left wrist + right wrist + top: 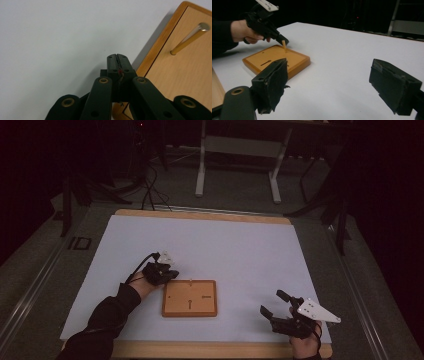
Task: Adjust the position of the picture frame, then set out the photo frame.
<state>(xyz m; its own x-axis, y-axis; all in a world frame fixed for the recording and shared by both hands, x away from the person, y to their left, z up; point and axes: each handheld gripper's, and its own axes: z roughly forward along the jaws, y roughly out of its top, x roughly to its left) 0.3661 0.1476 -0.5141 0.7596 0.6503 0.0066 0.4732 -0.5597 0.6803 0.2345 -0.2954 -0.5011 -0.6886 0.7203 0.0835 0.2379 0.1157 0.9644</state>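
A square wooden board (189, 298) lies on the white sheet near the table's front edge, with dark slots in its face. One slim wooden peg (190, 281) stands upright at the board's far edge. My left gripper (175, 273) is shut beside the board's far left corner, close to the peg and apart from it. Along its jaws, the left gripper (117, 56) has its pads pressed together with nothing held, the board (185, 67) and peg (188, 38) to the right. My right gripper (272, 302) rests open at the front right. Its own view has the right gripper (332, 82) empty, facing the board (277, 58), peg (284, 46) and left gripper (283, 41).
The white sheet (225, 245) covers most of the wooden table (210, 216). Behind the table stand a white desk frame (237, 155) and dark stands and cables on the floor. The room around is dark.
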